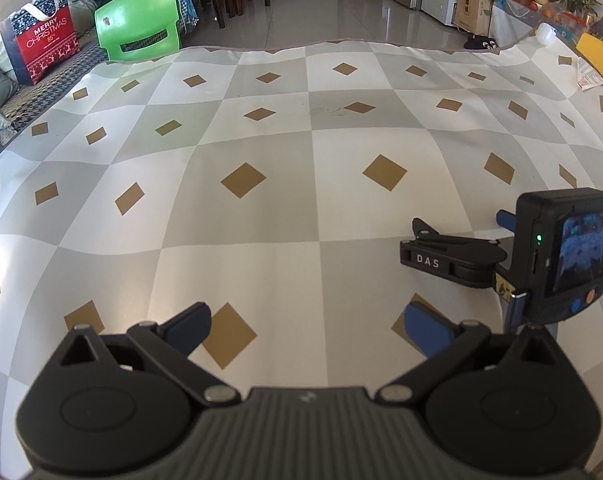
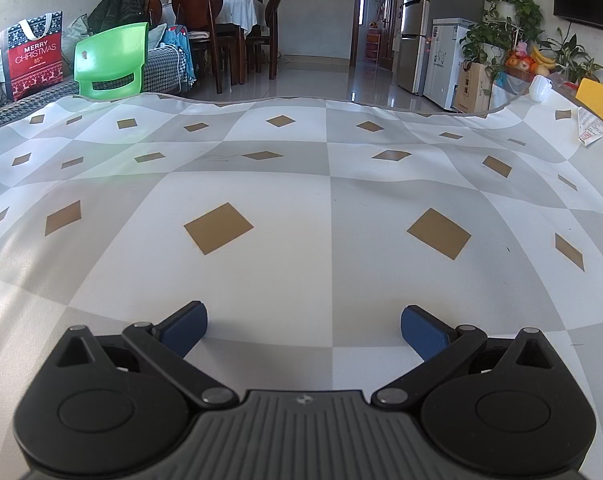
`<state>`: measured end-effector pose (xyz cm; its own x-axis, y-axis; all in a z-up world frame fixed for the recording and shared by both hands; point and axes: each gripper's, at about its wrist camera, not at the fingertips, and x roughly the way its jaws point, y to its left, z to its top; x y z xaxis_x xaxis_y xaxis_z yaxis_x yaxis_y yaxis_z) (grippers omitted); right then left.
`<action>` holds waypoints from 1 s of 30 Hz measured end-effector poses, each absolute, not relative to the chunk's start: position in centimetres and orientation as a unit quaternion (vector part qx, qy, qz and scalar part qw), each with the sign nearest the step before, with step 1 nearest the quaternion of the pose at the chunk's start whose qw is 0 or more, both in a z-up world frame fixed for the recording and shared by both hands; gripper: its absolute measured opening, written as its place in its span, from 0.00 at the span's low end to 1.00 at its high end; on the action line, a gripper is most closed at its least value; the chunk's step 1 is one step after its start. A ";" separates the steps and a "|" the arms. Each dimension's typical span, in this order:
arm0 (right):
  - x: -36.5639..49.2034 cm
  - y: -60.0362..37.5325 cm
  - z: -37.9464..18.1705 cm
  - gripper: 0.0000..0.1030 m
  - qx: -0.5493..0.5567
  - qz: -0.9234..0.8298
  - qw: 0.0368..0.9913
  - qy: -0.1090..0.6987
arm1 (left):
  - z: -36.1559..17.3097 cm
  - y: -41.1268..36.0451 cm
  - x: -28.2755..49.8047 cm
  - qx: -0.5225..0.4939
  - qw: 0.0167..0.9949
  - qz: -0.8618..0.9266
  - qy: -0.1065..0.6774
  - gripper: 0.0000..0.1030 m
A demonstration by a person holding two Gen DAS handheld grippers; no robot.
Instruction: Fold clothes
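No garment visible on the checked tablecloth point(image 1: 285, 184); left gripper point(image 1: 307, 330) and right gripper point(image 2: 303, 328) gape wide, empty, so direction undeterminable.

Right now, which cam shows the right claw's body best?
Left wrist view: the right claw appears side-on, with its black DAS-marked body and rear camera screen. Right wrist view shows only its own open blue-padded fingers over the checked tablecloth.
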<state>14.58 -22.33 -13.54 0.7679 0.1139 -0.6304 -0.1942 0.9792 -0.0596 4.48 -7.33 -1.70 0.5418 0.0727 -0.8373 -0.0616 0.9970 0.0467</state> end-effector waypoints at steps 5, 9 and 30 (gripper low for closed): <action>14.6 -22.3 -13.5 1.00 -0.061 0.082 0.938 0.331 | -1.2 -7.7 4.1 0.010 0.881 0.037 0.472 1.00; 14.6 -22.3 -13.5 1.00 -0.061 0.082 0.938 0.331 | -1.2 -7.9 3.9 0.020 0.880 0.033 0.473 1.00; 14.6 -22.3 -13.6 1.00 -0.061 0.082 0.938 0.331 | -1.8 -7.2 4.0 0.009 0.874 0.038 0.485 1.00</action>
<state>14.57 -22.34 -13.55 0.7680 0.1141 -0.6302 -0.1944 0.9791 -0.0596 4.03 -7.16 -1.79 0.5270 0.0753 -0.8465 -0.0588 0.9969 0.0521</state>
